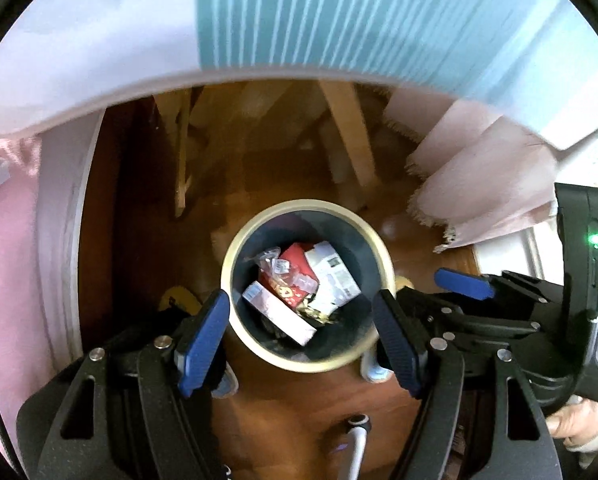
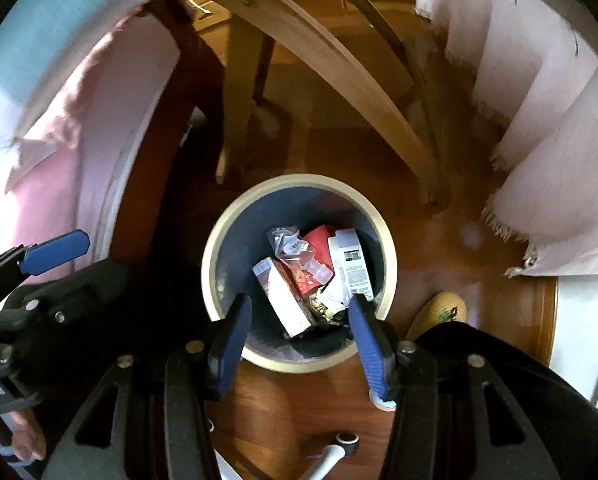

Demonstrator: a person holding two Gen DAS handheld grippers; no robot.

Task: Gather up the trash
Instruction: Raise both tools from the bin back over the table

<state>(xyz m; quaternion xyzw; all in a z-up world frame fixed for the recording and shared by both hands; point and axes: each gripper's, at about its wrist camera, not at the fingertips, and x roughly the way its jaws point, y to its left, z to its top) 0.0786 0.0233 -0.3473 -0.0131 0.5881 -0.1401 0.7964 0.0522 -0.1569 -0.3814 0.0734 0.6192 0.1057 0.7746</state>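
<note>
Centre of both frames: round cream-rimmed, dark-walled bin (image 1: 373, 254) holding crumpled wrappers and cartons (image 1: 295, 286). We hold left gripper (image 1: 303, 342) and right gripper (image 2: 299, 340) above, jaws apart, empty. Risk: dipping lower knocks the rim, tipping it.

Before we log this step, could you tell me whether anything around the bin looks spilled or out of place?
Nothing stands out: the trash lies inside the upright bin, none shows on the floor.

The trash bin's (image 1: 235, 256) bottom is hidden under piled packaging (image 1: 299, 280).
</note>
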